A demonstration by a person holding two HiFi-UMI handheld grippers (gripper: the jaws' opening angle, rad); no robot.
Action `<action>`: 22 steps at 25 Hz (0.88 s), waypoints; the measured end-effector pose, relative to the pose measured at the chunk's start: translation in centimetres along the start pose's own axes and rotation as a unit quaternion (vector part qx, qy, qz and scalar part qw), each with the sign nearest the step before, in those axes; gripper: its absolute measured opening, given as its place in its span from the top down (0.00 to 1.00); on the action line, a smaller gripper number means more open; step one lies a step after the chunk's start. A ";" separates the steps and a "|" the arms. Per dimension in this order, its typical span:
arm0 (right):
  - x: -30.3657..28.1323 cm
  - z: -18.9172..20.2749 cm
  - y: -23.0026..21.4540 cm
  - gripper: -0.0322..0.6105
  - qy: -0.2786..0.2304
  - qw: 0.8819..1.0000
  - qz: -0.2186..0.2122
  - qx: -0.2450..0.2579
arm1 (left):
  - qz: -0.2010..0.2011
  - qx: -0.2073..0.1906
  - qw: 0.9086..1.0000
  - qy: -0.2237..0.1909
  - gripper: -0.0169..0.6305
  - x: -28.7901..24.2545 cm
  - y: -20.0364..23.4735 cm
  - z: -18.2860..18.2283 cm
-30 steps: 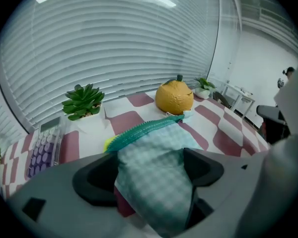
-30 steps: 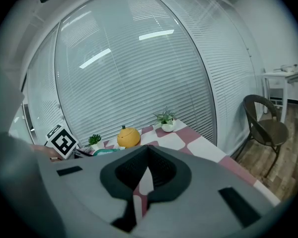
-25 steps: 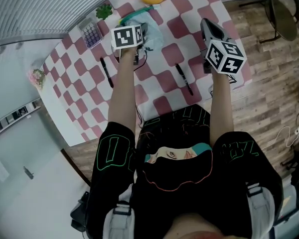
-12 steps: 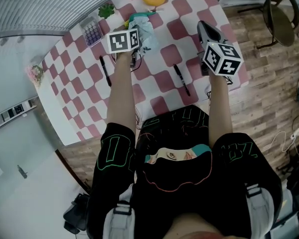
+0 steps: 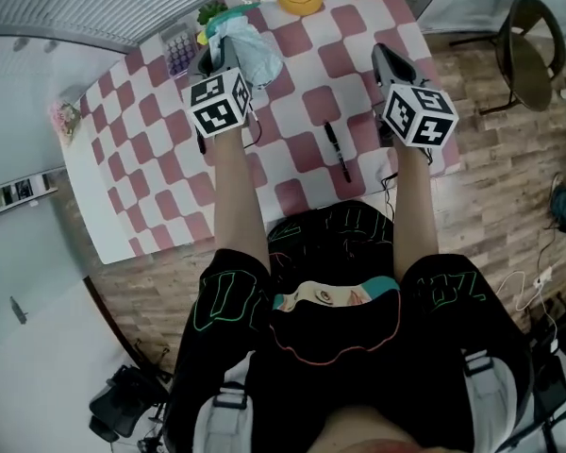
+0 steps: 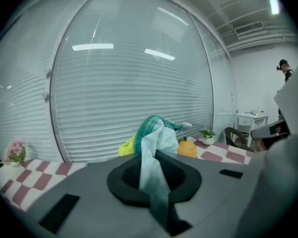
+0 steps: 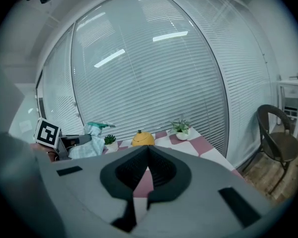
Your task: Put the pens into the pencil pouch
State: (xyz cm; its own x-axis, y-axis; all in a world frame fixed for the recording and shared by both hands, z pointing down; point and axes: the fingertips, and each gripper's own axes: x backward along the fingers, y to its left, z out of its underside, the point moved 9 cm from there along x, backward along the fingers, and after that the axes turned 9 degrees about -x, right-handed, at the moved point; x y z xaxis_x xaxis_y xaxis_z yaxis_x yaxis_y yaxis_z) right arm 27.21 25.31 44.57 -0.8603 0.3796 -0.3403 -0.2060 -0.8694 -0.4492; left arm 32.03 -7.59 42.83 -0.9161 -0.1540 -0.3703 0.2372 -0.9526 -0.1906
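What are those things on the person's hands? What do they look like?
Each hand carries grey plastic tongs: the left tongs and the right tongs. Both have black ribbed inner pads and, near the wrist, a white cube printed with black square markers. The forearms have no sleeves; the clothing below is black with green outlined print.

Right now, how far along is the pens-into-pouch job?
Done: nothing visibly; no pen shows in the pouch. In hand: the left gripper's fingers have just closed on the pencil pouch's fabric and hold it up off the checkered table. Left: a black pen lies on the table, and the right gripper is shut and empty, so the pen has to be picked up and dropped in.
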 end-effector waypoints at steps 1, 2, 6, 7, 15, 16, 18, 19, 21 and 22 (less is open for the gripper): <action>0.1 -0.2 0.4 0.95 -0.001 1.000 -0.006 0.005 | -0.020 -0.004 1.000 -0.014 0.94 0.9 0.3 -0.5; 0.2 -0.3 0.7 0.95 -0.002 1.000 -0.012 0.010 | -0.038 -0.008 0.999 -0.026 0.94 1.7 0.6 -0.9; 0.5 -1.4 1.9 0.95 -0.007 0.999 -0.034 0.032 | -0.095 -0.020 0.992 -0.083 0.94 5.2 1.2 -2.8; 0.6 -1.7 2.3 0.95 -0.009 0.998 -0.039 0.038 | -0.105 -0.023 0.990 -0.097 0.94 6.0 1.2 -3.2; 1.5 -4.7 4.9 0.95 -0.039 0.993 -0.075 0.081 | -0.172 -0.012 0.971 -0.169 0.94 12.4 2.0 -4.8; 1.6 -5.0 5.1 0.95 -0.043 0.992 -0.077 0.085 | -0.176 -0.009 0.970 -0.170 0.94 12.9 2.3 -4.6; 1.8 -5.6 5.6 0.95 -0.049 0.991 -0.081 0.091 | -0.177 -0.008 0.969 -0.170 0.94 13.7 2.8 -4.2; 1.7 -5.9 5.9 0.95 -0.051 0.991 -0.083 0.093 | -0.175 -0.008 0.969 -0.172 0.94 14.0 3.0 -4.1; 1.6 -6.4 6.6 0.95 -0.055 0.989 -0.091 0.099 | -0.169 -0.009 0.969 -0.181 0.94 14.4 3.4 -4.3; 1.5 -6.6 7.0 0.95 -0.057 0.989 -0.095 0.102 | -0.165 -0.009 0.968 -0.186 0.94 14.6 3.6 -4.4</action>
State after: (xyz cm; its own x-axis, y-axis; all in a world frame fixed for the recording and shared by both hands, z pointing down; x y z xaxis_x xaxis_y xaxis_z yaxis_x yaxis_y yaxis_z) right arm 27.59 21.89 35.53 -0.8414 0.5144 -0.1658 -0.4484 -0.8357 -0.3171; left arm 20.92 -12.09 32.70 -0.9952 0.0717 0.0669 -0.0867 -0.9617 -0.2600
